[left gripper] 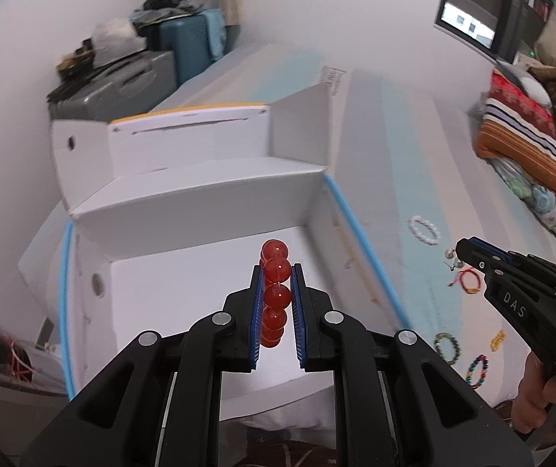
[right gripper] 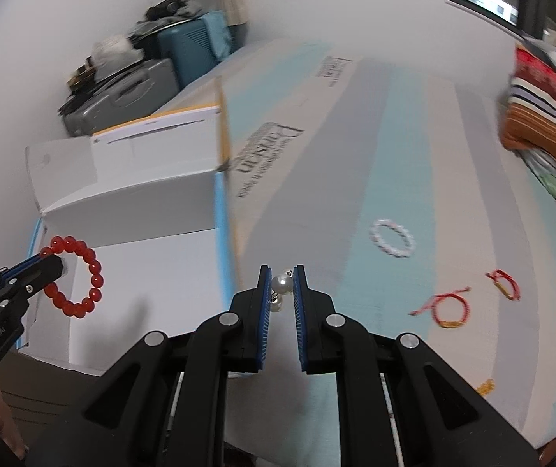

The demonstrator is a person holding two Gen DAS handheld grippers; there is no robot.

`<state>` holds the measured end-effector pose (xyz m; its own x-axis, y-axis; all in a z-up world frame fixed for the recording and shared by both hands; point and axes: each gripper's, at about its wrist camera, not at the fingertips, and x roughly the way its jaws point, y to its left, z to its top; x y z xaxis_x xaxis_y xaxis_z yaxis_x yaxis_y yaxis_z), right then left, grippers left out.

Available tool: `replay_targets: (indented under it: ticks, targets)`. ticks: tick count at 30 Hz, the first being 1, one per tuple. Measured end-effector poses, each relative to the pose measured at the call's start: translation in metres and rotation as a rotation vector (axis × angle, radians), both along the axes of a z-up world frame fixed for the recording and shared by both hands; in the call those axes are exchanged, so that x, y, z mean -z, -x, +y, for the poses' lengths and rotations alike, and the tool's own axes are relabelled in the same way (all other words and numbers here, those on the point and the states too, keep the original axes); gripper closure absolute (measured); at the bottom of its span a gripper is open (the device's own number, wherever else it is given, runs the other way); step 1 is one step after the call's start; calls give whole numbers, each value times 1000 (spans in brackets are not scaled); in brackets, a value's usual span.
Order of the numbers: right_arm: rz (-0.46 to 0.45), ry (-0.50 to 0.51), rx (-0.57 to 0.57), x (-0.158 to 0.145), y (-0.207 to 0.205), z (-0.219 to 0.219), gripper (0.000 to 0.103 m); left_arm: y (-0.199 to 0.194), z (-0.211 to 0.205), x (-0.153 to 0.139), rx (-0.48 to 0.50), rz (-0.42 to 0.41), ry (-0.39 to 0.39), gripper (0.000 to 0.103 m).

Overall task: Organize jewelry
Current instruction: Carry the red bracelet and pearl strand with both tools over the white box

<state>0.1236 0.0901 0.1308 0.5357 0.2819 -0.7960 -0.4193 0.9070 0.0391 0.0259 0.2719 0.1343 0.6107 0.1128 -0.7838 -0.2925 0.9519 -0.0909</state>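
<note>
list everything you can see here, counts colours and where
red bead bracelet: 1, red, held over the box
pearl earrings: 2, white, between right gripper's fingers
white box: 1, white, open, on bed's left
white bracelet: 1, white, on bed
red string bracelets: 2, red and gold, on bed
multicoloured bead bracelets: 2, near bed edge
suitcases: 2, grey and teal, by wall
left gripper: 1, black, blue pads
right gripper: 1, black, blue pads

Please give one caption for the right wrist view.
Right gripper clamps a pearl earring over the striped mattress.
</note>
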Motion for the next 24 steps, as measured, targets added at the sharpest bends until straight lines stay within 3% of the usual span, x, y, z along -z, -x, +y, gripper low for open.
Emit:
replay_targets:
  ticks: [14,24]
  targets:
    - [37,30,-138,27,22,89,92,21,60,42,-117,95,7,90]
    - [112,100,-203,76,24,123,92,18,80,80,-156,183,16,90]
